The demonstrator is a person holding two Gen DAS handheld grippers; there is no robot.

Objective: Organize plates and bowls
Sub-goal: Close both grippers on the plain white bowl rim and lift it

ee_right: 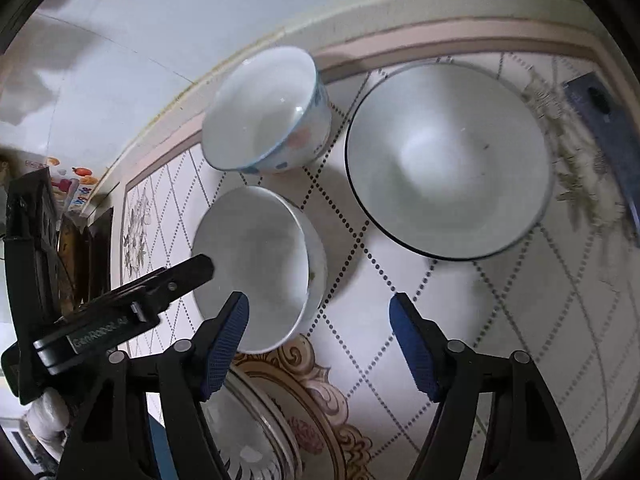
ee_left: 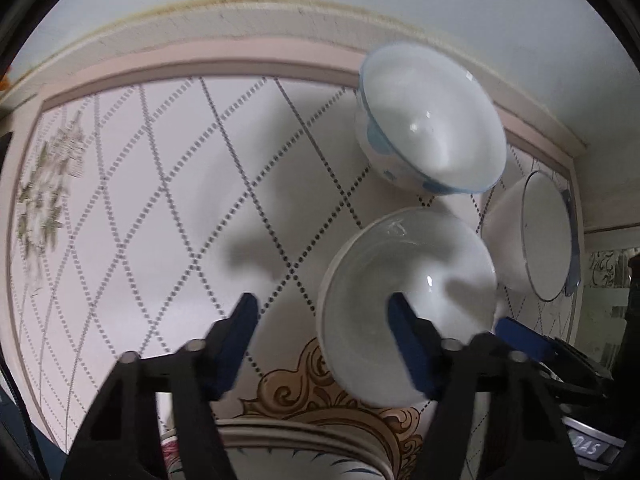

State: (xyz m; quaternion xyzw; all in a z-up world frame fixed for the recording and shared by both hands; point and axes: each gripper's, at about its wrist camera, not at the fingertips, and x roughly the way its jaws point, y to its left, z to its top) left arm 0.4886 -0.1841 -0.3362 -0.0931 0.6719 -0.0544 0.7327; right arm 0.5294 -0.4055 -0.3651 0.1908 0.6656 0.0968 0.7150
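- Bowls, three of them, stand upright on the patterned desk (ee_right: 460, 340): a plain white bowl (ee_right: 256, 268), a blue-patterned bowl (ee_right: 268, 116) and a large dark-rimmed bowl (ee_right: 448, 160).
- In the right wrist view the plain white bowl is at about 9 o'clock of centre, the blue-patterned bowl just beyond it at 11 o'clock, and the large dark-rimmed bowl at 2 o'clock, apart from both.
- Left claw (ee_left: 322, 344) is partly open with nothing gripped; its right finger (ee_left: 408, 344) lies over the plain white bowl (ee_left: 408, 304) while the left finger is over bare desk (ee_left: 160, 220) (whether a pad touches the rim cannot be told).
- In the left wrist view the blue-patterned bowl (ee_left: 432, 128) is at 1 o'clock and the large dark-rimmed bowl (ee_left: 532, 236) at 3 o'clock.
- Right claw (ee_right: 318, 340) is open and empty above the desk, just right of the plain white bowl.
- Stacked plates (ee_right: 256, 432) lie at 6 o'clock, under the claws.
- A dark blue flat object (ee_right: 604, 128) lies at 2 o'clock near the desk edge.
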